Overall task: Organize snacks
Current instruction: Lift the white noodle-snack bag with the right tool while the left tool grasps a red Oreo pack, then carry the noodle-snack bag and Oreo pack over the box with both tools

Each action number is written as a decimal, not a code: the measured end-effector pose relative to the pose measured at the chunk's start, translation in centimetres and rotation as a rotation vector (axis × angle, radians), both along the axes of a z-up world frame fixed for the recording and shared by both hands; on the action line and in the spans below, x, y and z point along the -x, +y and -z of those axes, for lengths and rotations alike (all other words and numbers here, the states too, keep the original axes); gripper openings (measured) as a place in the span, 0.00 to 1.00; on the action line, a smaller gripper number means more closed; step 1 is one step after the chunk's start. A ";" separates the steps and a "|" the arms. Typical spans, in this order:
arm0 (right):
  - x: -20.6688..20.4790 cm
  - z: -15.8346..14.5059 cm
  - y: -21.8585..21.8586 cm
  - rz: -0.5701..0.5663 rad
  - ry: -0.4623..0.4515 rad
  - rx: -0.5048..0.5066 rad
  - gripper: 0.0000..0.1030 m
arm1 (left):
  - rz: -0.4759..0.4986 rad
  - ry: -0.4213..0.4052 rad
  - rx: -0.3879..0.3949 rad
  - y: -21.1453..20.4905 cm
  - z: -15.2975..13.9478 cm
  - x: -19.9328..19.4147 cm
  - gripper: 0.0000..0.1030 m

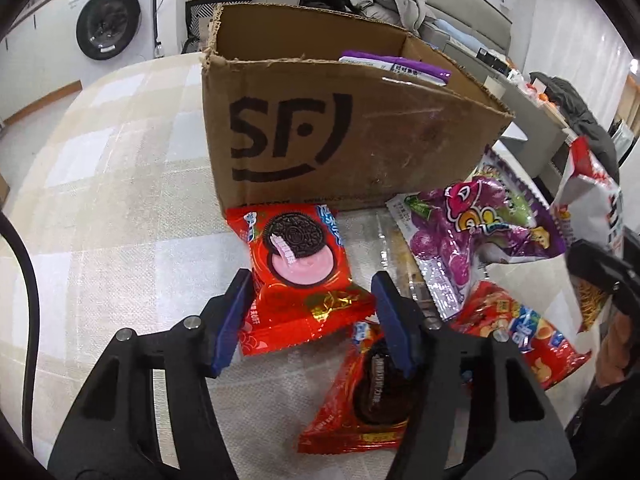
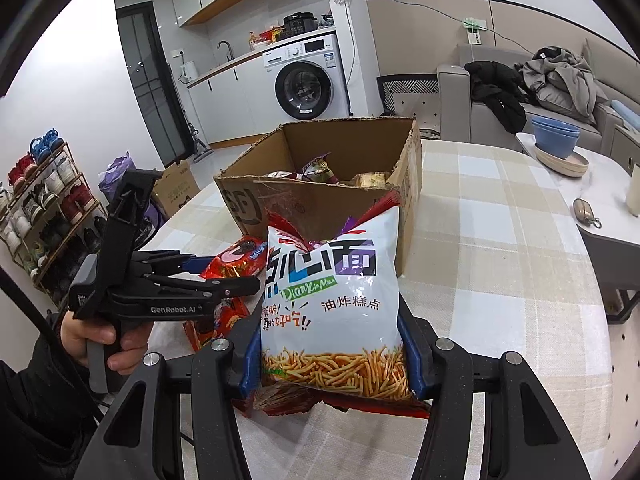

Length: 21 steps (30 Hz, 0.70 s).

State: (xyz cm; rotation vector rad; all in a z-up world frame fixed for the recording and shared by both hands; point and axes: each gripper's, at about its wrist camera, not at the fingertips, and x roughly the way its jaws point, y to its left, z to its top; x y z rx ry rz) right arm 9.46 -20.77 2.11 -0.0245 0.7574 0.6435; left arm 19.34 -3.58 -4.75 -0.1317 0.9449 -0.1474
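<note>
We see a glossy red cookie packet [image 1: 298,276], crinkled foil and roughly rectangular, lying flat on the checked desk cloth [image 1: 100,184] between the blue pads of the left claw [image 1: 312,320]. Its long axis runs away from the claw toward the corrugated cardboard box [image 1: 340,132] just beyond. The jaws stand partly apart, flanking the packet's near end; whether the pads press it we cannot tell. A second red cookie packet [image 1: 360,396] lies under the claw's right finger, and a purple grape-candy bag [image 1: 476,228] sits to the claw's right. The right claw [image 2: 330,364] is clamped on the lower end of a smooth white noodle-snack bag [image 2: 332,300], puffy and pillow-shaped, held upright with its long axis vertical, in front of the open-topped box.
</note>
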 end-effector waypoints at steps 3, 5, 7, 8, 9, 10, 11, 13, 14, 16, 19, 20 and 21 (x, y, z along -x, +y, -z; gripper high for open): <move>0.4 -0.3 1.0 0.002 -0.012 0.013 0.54 | 0.001 -0.026 -0.031 -0.6 0.3 -0.1 0.51; 0.5 -0.4 1.4 -0.002 -0.012 0.016 0.54 | 0.000 -0.035 -0.049 -1.0 0.4 -0.2 0.49; 0.5 -0.4 1.8 -0.006 -0.010 0.026 0.54 | -0.003 -0.039 -0.049 -1.2 0.5 -0.1 0.46; 0.5 -0.4 2.0 -0.009 -0.013 0.028 0.54 | -0.004 -0.045 -0.053 -1.4 0.4 -0.1 0.46; 0.4 -0.4 2.0 -0.005 -0.015 0.029 0.54 | -0.005 -0.050 -0.058 -0.9 0.4 0.5 0.42; 0.4 -0.4 2.0 -0.005 -0.010 0.025 0.54 | -0.004 -0.051 -0.067 -1.3 0.3 0.4 0.36; 0.3 -0.4 2.0 -0.006 -0.006 0.018 0.54 | -0.001 -0.051 -0.070 -1.6 0.2 0.9 0.36; 0.3 -0.4 2.0 -0.008 0.000 0.006 0.54 | 0.009 -0.054 -0.093 -2.2 0.0 1.1 0.36; 0.2 -0.4 2.0 -0.010 0.002 0.003 0.54 | 0.011 -0.053 -0.103 -2.5 -0.1 1.2 0.36; 0.2 -0.3 2.2 -0.024 0.001 0.005 0.54 | 0.011 -0.044 -0.113 -3.4 -0.1 1.0 0.36; 0.1 -0.4 2.1 -0.024 0.002 -0.002 0.54 | 0.013 -0.042 -0.118 -4.4 -0.1 0.9 0.36; 0.1 -0.3 2.0 -0.022 0.006 -0.005 0.54 | 0.014 -0.041 -0.121 -4.7 -0.2 0.7 0.36; 0.0 -0.3 1.9 -0.021 0.007 -0.006 0.54 | 0.012 -0.041 -0.120 -5.0 -0.1 0.5 0.35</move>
